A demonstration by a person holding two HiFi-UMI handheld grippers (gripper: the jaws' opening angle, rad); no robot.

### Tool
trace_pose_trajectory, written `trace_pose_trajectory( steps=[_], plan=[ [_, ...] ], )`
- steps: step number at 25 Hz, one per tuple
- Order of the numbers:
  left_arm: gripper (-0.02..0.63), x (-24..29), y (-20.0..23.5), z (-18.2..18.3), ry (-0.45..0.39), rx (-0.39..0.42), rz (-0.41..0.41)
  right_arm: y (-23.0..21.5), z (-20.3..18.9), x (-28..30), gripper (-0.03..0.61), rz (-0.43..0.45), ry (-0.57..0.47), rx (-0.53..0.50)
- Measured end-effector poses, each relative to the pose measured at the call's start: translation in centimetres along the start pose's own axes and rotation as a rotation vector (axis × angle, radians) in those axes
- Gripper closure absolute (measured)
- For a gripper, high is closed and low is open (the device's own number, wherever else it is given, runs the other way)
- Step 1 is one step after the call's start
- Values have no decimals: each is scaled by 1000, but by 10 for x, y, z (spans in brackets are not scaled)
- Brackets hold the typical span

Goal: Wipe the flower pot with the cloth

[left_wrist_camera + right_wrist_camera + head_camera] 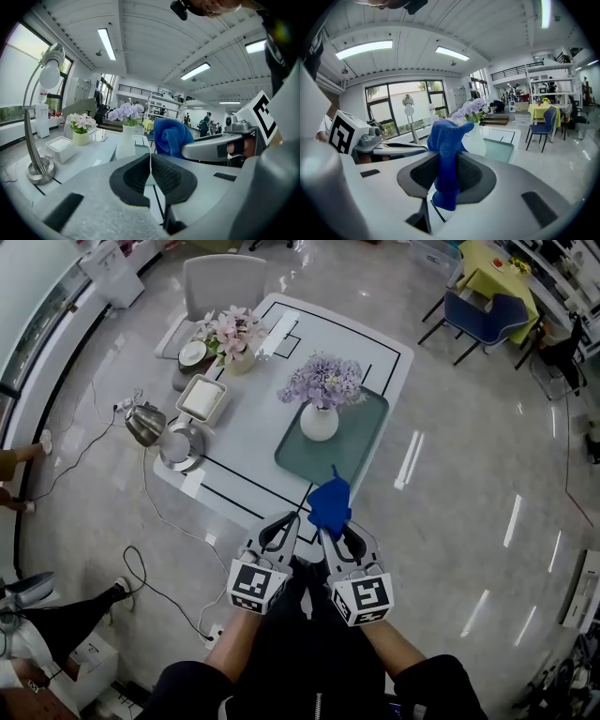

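A white flower pot point(319, 422) with purple flowers stands on a grey-green tray point(358, 449) on the white table point(246, 470). The same pot point(125, 141) shows ahead in the left gripper view, and its white side point(477, 143) shows behind the cloth in the right gripper view. My right gripper point(330, 524) is shut on a blue cloth point(329, 502) and hovers at the table's near edge, short of the tray. The cloth point(446, 157) hangs pinched between the jaws. My left gripper point(287, 526) is beside it, jaws shut with nothing between them point(150, 174).
A second pot with pink flowers point(233, 337), a white square box point(202, 397), a desk lamp base point(181, 445) and a kettle point(145, 423) occupy the table's left side. A grey chair point(223, 282) stands behind the table. Cables point(141, 563) lie on the floor.
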State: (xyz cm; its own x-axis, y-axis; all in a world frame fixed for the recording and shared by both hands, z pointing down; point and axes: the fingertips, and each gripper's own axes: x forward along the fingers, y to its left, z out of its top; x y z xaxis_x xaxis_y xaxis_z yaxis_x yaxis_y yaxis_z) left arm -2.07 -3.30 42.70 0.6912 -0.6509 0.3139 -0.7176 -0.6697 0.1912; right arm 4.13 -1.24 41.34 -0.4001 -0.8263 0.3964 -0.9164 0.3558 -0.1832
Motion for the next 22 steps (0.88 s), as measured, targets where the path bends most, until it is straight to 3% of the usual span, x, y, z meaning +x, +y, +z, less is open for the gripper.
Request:
trace_pose_trajectory(
  steps=[22],
  plan=[
    [598,-11,-1,11,-17,30,15,10,14,-6,482,23,-28,-4]
  ],
)
